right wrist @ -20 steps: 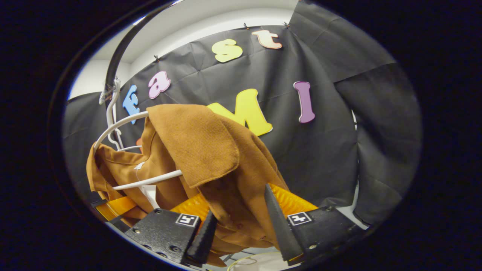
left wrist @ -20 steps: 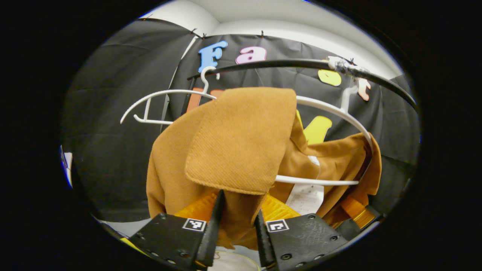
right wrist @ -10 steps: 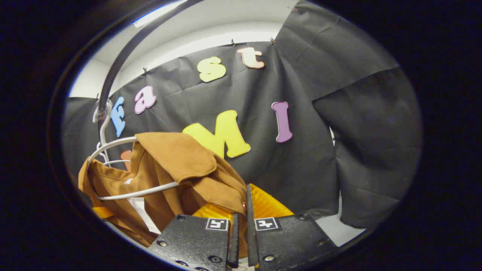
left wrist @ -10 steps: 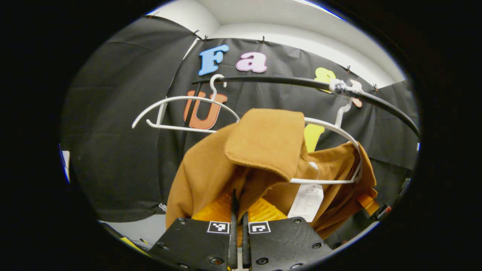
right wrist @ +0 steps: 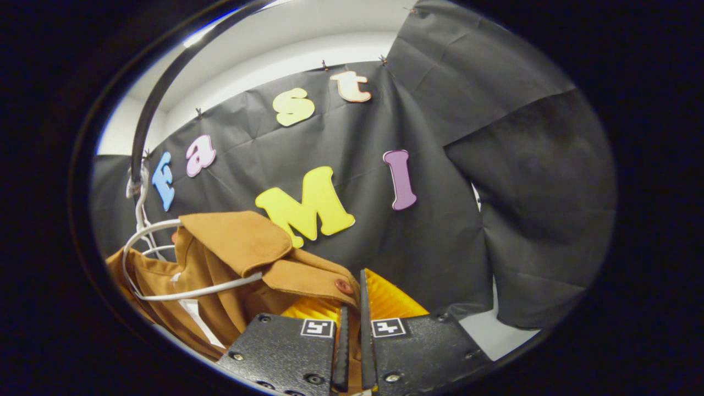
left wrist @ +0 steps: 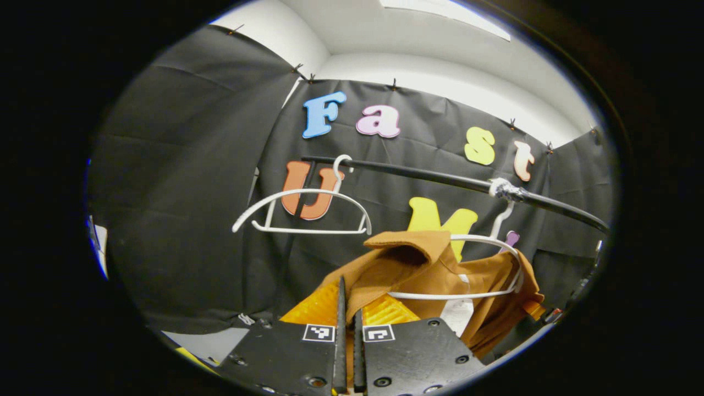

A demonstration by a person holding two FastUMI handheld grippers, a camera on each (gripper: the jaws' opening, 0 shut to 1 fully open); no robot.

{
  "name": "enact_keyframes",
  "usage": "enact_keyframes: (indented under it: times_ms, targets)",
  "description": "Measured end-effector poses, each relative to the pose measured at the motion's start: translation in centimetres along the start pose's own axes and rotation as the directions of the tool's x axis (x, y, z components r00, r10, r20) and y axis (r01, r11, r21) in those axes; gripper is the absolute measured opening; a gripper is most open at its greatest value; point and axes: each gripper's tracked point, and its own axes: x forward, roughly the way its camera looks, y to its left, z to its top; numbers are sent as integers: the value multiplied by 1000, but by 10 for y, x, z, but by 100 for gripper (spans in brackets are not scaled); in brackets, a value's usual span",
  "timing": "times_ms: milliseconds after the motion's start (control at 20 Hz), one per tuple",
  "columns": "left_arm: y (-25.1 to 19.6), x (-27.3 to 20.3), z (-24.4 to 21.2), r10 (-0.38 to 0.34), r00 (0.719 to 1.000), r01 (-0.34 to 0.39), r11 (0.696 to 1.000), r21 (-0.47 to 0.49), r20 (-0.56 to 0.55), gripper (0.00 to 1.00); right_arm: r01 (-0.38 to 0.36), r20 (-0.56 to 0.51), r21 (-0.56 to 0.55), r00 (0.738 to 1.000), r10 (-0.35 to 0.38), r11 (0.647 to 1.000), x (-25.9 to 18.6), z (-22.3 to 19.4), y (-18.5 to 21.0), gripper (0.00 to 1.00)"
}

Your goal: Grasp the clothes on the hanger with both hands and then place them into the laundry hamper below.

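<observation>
Left tongs [left wrist: 347, 324] pressed nearly together, pinching a fold of the brown jacket [left wrist: 423, 275] between both fingers; fabric edge runs up out of the narrow gap. Right tongs [right wrist: 352, 324] likewise pressed nearly together on the jacket's front edge, close to a brown button [right wrist: 344, 286].

Jacket is partly on the white hanger [left wrist: 484, 264]. In the left gripper view the collar flap stands up beside the hanger's upper arm, and the lower bar crosses in front of the cloth. A white tag [left wrist: 455, 319] hangs inside the neck. In the right gripper view the hanger [right wrist: 165, 264] loops around the jacket's [right wrist: 236, 247] far shoulder, its bar lying across the fabric, collar flap folded over on top.

The hanger's hook is on the black rail [left wrist: 440, 179], at a taped spot [left wrist: 503, 188]. A second white hanger [left wrist: 302, 212], bare, hangs on the same rail to the left, apart from the jacket. In the right gripper view the rail [right wrist: 159, 82] curves up along the left edge.

Laundry hamper: cannot tell where it is from these views, nor its contents. Low in the left gripper view, a pale strip of floor [left wrist: 203, 344] under the black cloth wall, and a similar pale strip [right wrist: 495, 335] in the right gripper view.
</observation>
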Motion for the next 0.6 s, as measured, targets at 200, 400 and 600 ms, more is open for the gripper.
enact_keyframes:
  times_ms: [200,400,600]
  targets:
    - [4,-1,14,-2,1000,2,1000,23,9,10,-29,-34,92,999,32,995,10,5,5,12]
    - [17,6,30,0,1000,0,1000,10,18,9,-59,-31,225,997,68,973,18,23,2,12]
    - [34,13,37,12,1000,-12,1000,1,3,10,-110,-68,327,988,139,939,29,21,11,12]
